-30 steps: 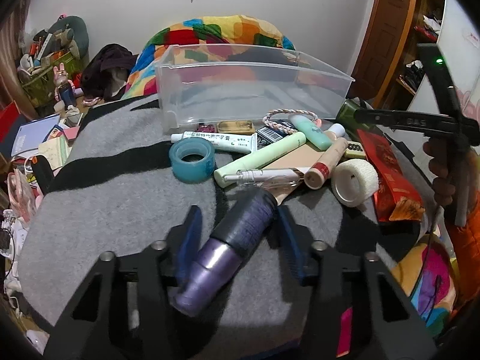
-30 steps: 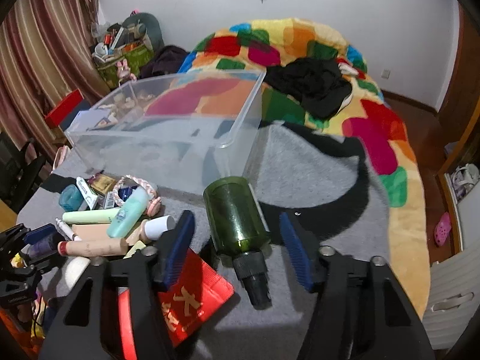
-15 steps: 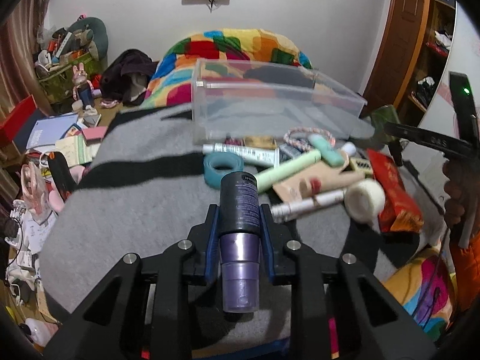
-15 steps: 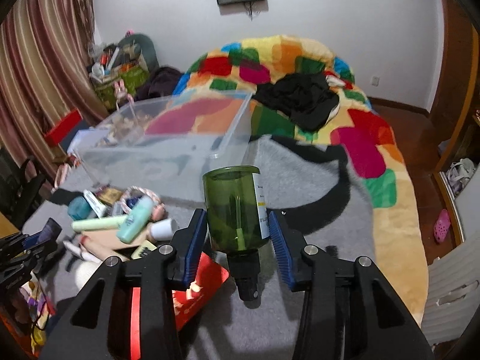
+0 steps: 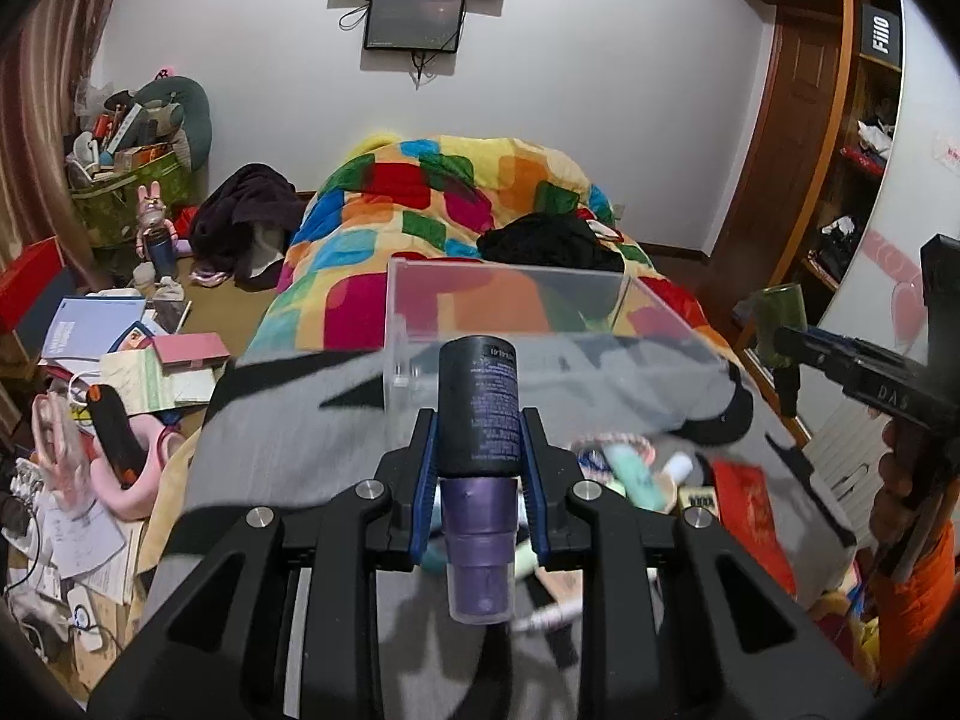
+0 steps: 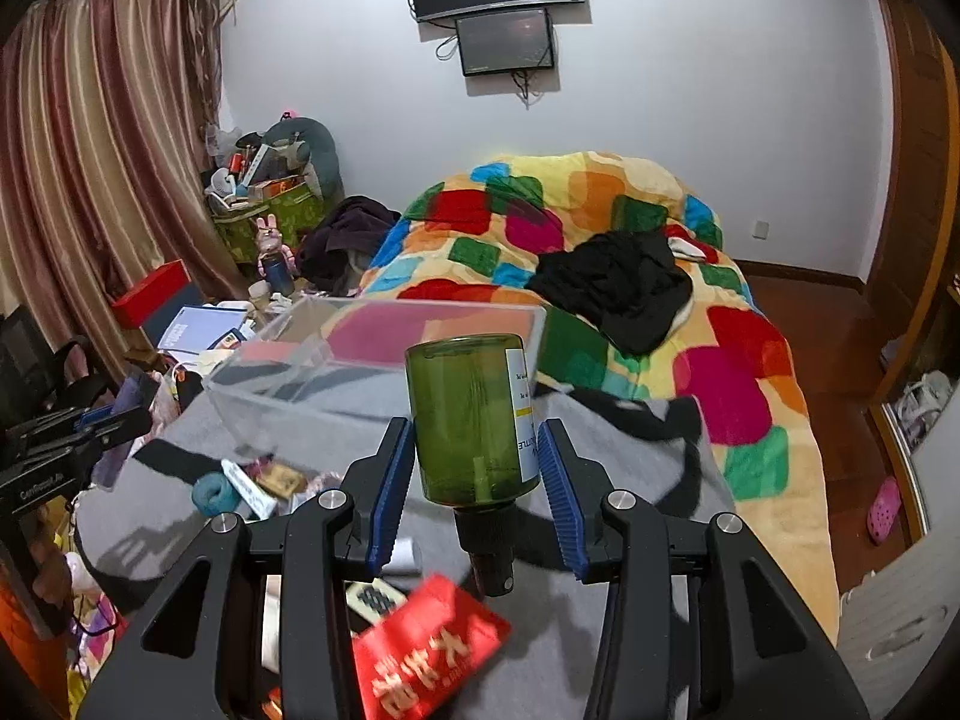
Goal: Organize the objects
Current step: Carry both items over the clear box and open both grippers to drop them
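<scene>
Purple-capped dark bottle (image 5: 478, 420) sits clamped in the left gripper (image 5: 478, 468); green bottle (image 6: 471, 420) sits clamped in the right gripper (image 6: 474, 480), clear bin (image 6: 336, 372) ahead.

A clear bin (image 5: 510, 324) stands on a blanket (image 5: 288, 450) spread over the bed, the quilt (image 6: 600, 210) heaped behind it. Before the bin lies a clutter of tubes (image 5: 636, 474), with a packet (image 6: 420, 648) at its right end. A monitor (image 6: 504, 42) hangs on the wall behind the bed.
</scene>
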`<state>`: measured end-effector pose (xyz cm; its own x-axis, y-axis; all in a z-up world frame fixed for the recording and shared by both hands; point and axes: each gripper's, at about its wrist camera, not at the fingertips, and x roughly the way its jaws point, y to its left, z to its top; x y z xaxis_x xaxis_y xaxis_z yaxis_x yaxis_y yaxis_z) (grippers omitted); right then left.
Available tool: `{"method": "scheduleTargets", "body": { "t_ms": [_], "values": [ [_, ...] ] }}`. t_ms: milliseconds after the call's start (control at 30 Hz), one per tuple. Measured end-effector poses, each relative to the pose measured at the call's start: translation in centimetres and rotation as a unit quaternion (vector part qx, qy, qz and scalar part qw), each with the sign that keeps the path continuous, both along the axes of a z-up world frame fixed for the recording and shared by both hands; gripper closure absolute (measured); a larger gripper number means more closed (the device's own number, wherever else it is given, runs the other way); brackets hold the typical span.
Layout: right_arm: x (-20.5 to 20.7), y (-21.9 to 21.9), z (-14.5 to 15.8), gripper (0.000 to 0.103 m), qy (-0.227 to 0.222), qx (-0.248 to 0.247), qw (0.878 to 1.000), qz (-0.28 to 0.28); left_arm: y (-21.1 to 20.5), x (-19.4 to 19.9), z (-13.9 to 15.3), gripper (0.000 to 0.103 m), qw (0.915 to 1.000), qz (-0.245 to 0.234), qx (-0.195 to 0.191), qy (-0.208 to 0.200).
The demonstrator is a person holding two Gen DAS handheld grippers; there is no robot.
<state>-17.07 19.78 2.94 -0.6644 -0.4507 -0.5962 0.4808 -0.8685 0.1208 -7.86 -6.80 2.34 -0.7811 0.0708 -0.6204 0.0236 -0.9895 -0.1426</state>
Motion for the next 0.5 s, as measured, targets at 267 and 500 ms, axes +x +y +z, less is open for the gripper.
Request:
{"method": "scheduleTargets", "body": {
  "t_ms": [267,500],
  "values": [
    [-2.9,-3.5,1.0,0.064,-0.001,0.018,1.000,0.019,-1.0,-4.7,0.0,0.078,0.9994,-0.001,0.021,-0.029],
    [-6.2,-7.2,-0.3,0.064,-0.009,0.067,0.997,0.024,-1.0,-8.5,-0.7,0.078,0.9978,-0.006,0.029,-0.060]
  ]
}}
